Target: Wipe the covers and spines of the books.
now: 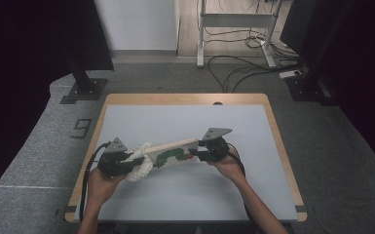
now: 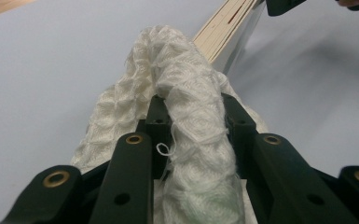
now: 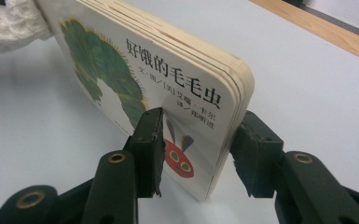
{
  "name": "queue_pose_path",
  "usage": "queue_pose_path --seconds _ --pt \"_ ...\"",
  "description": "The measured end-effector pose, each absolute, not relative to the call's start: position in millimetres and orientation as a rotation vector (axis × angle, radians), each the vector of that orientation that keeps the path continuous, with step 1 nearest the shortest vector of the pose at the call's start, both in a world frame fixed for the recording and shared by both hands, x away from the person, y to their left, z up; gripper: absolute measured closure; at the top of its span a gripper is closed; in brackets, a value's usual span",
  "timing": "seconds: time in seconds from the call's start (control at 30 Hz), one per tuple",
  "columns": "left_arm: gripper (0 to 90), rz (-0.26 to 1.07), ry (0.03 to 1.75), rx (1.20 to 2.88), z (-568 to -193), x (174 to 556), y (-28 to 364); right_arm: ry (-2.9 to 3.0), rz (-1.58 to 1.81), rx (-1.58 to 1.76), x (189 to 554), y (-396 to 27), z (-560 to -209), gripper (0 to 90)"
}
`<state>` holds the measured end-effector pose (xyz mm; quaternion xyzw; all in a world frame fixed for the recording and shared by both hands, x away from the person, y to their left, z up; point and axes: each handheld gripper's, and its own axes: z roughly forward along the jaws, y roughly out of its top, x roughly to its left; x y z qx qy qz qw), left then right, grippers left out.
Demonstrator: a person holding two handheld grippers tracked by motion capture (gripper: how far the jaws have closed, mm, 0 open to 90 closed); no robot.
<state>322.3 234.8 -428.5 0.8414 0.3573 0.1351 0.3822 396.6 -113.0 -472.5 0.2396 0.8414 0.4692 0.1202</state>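
Together, left claw pinching white cloth, right claw clamping board book, held above table.

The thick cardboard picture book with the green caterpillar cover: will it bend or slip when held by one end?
The thick cardboard picture book probably stays stiff: its stacked board pages look rigid, and it spans straight between the right gripper and the white knitted cloth. Its cover looks smooth, so it may slip somewhat between the fingers.

Bare table lies all round the held book.
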Motion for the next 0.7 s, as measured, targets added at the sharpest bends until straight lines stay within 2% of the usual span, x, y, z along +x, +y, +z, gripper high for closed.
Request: queue_pose_path --seconds 0.27,0.7 --pt "69.0 0.297 0.918 2.117 -440.6 325.0 239.3 2.458 1.373 0.700 396.4 -113.2 -472.7 54.7" --pt "68.8 0.240 0.974 2.180 -481.2 331.3 234.6 2.458 1.375 0.702 396.6 -113.1 -473.1 54.5"
